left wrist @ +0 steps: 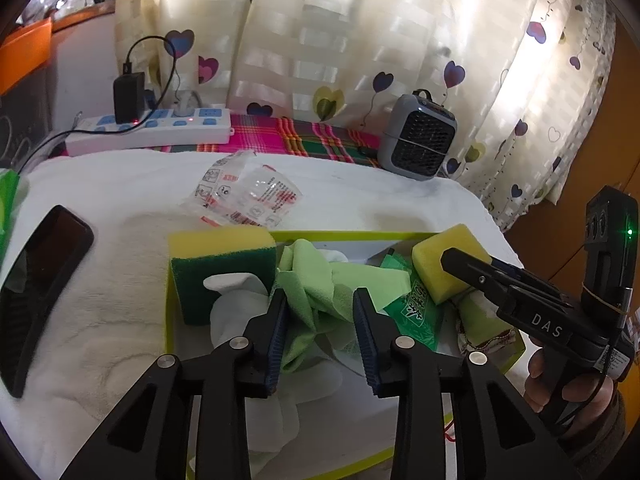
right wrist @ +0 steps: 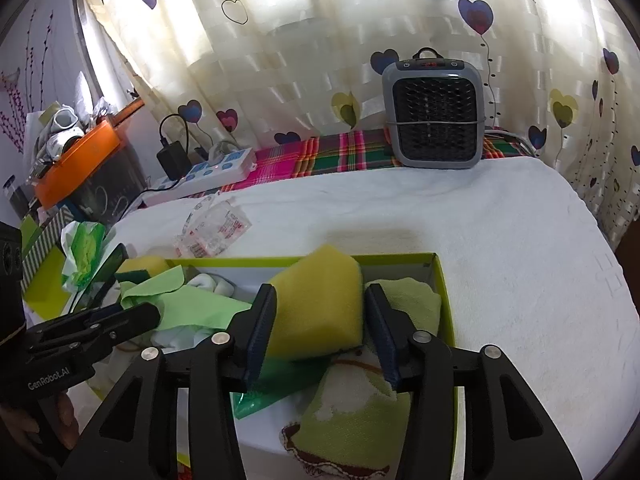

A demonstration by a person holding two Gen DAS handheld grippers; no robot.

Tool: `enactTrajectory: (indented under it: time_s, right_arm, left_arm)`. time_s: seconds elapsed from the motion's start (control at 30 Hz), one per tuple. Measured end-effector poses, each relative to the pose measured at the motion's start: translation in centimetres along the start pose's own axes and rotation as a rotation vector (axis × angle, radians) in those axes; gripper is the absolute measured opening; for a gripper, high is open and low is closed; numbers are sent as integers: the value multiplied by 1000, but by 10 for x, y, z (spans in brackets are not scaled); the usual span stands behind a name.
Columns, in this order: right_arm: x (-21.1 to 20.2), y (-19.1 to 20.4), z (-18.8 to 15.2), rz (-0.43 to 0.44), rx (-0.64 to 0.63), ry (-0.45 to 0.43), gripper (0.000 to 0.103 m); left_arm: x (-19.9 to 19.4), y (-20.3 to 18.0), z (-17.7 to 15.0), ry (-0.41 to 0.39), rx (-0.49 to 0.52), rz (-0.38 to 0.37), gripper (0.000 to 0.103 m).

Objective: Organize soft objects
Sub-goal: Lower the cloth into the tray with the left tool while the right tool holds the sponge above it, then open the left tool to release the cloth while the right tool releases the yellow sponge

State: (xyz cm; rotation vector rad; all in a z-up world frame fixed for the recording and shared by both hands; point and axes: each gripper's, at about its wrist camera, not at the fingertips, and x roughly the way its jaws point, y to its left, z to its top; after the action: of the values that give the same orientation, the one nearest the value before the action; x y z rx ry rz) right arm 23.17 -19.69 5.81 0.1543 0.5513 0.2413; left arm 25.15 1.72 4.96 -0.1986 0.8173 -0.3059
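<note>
A lime-edged open box (left wrist: pixel 352 235) (right wrist: pixel 440 280) sits on the white towel-covered table. In it lie a yellow-and-green sponge (left wrist: pixel 222 268), white socks (left wrist: pixel 236 304), a green cloth (left wrist: pixel 320 292) (right wrist: pixel 192 304), a green plastic pack (left wrist: pixel 412 316) and a green patterned towel (right wrist: pixel 352 412). My left gripper (left wrist: pixel 322 332) straddles the green cloth with its jaws a little apart. My right gripper (right wrist: pixel 320 328) is shut on a yellow sponge (right wrist: pixel 320 304) (left wrist: pixel 436 264) and holds it over the box's right end.
A black phone (left wrist: pixel 44 280) lies left of the box. A crumpled clear wrapper (left wrist: pixel 248 192) lies behind it. A grey fan heater (right wrist: pixel 434 112), a power strip (left wrist: pixel 152 130) and a plaid cloth (right wrist: pixel 332 152) are at the back by the curtain.
</note>
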Motion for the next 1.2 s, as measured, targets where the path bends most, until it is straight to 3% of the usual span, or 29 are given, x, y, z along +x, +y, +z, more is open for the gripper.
enactTrajectory:
  time_s: [0.33,1.2]
  right_arm:
    - [-7,-1,-1,-16,8,-19,61]
    - [-48,13,-18,-18,-7,-77,62]
  left_arm:
    - [-12,-3,0,-29,6,28,42]
    - [-64,-10,-23,-91,28,69,44]
